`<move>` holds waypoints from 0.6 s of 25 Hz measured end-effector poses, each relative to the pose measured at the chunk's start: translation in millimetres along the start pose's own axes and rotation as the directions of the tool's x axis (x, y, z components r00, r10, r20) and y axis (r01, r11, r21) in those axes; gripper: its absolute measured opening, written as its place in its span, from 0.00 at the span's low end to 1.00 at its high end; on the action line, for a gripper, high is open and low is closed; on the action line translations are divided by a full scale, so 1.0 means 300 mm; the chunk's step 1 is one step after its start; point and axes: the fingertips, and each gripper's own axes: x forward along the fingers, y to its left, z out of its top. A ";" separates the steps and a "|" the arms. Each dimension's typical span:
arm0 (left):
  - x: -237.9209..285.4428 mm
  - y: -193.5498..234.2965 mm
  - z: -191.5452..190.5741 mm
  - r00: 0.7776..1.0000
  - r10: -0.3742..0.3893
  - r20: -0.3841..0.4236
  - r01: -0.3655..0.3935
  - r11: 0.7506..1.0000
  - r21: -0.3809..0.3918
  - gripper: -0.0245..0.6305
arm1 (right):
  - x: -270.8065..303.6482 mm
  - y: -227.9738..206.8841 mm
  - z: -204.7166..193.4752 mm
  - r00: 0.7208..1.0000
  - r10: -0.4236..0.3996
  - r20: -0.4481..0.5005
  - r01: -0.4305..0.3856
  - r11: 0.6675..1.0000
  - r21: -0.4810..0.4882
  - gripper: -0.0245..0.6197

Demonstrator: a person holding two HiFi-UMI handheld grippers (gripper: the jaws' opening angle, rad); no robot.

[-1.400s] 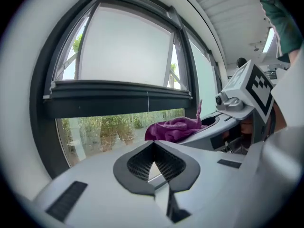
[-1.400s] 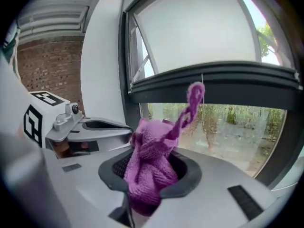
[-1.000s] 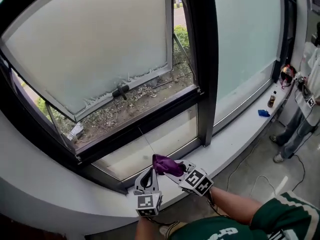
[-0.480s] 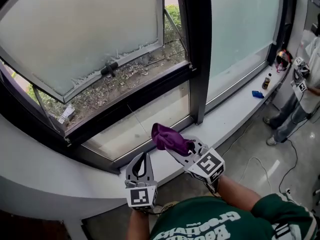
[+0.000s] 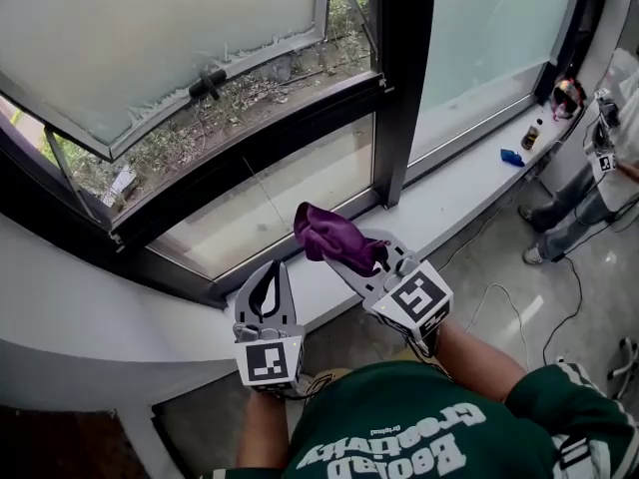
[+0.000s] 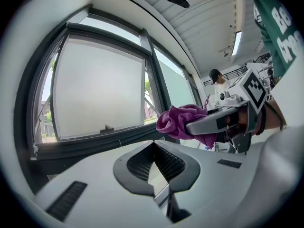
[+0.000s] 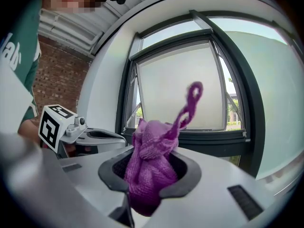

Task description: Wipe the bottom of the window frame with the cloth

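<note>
The right gripper [image 5: 351, 255] was clamped on the purple cloth [image 5: 332, 234], above the white sill [image 5: 469, 193] and clear of the dark window frame [image 5: 260, 153]. The cloth's lower end was buried between the jaws. The left gripper [image 5: 270, 279] was closed and empty, and a bystander [image 5: 577, 220] on the grey floor [image 5: 499, 267] was cut off at the picture's right edge.

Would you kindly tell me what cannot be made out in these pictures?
- Head view: the small bottle and the blue thing on the sill are too small to identify.
- Head view: the bystander is cut off by the right edge.
- Head view: the purple cloth in the right hand-held gripper hides part of the window frame's bottom rail.
- Right gripper view: the bunched cloth hides its own clamped end.
</note>
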 end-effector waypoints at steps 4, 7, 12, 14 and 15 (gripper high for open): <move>0.003 0.012 0.031 1.000 0.008 0.017 -0.008 1.000 -0.009 0.05 | 0.011 0.015 0.013 1.000 0.014 0.003 -0.014 1.000 -0.027 0.23; 0.004 0.016 0.046 0.999 0.007 0.033 -0.006 1.000 -0.009 0.05 | 0.007 0.027 0.021 1.000 0.028 0.007 -0.028 0.998 -0.060 0.23; -0.006 0.039 0.084 0.998 0.021 0.052 -0.021 1.000 -0.008 0.05 | 0.006 0.061 0.054 0.998 0.053 0.022 -0.051 0.994 -0.092 0.23; -0.005 0.041 0.100 0.997 0.026 0.067 -0.026 1.000 -0.002 0.05 | 0.006 0.062 0.062 0.998 0.057 0.020 -0.054 0.992 -0.112 0.23; -0.003 0.041 0.108 0.997 0.027 0.076 -0.028 1.000 0.003 0.05 | 0.005 0.062 0.066 0.998 0.056 0.022 -0.054 0.992 -0.115 0.23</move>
